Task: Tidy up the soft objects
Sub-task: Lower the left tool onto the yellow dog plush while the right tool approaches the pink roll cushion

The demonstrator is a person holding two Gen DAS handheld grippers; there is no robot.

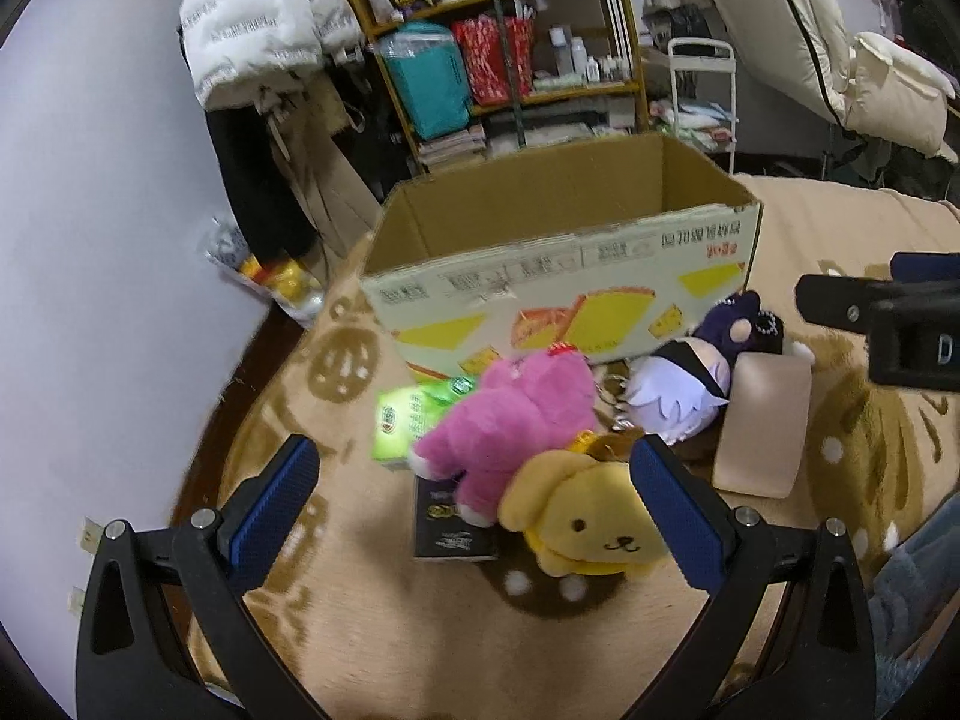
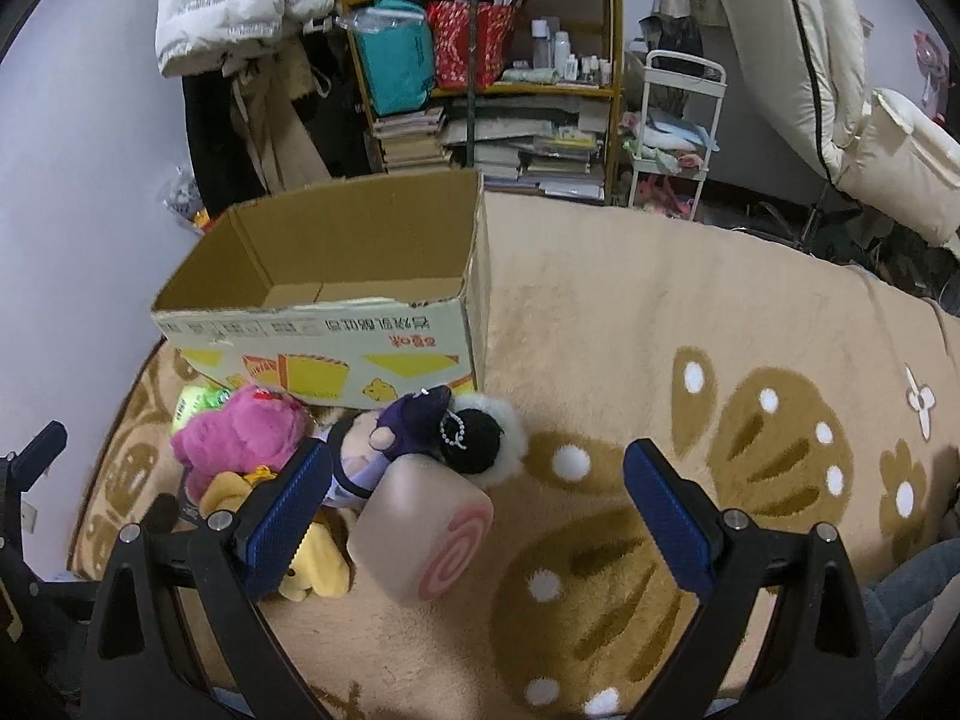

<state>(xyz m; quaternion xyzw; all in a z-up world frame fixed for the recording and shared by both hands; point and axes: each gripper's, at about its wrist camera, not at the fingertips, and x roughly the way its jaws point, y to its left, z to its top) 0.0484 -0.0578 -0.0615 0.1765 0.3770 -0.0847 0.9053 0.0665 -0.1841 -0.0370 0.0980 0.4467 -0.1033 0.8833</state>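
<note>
Box (image 2: 336, 276) interior bare, toys (image 2: 240, 438) outside

A pink plush (image 1: 510, 414) lies mid-frame, touching a yellow dog plush (image 1: 591, 525) below it. To their right sit a lavender-haired doll (image 1: 678, 396), a dark purple plush (image 1: 741, 324) and a pink swirl-roll cushion (image 2: 423, 531), possibly foam. The open cardboard box (image 1: 558, 276) behind looks empty.
</note>
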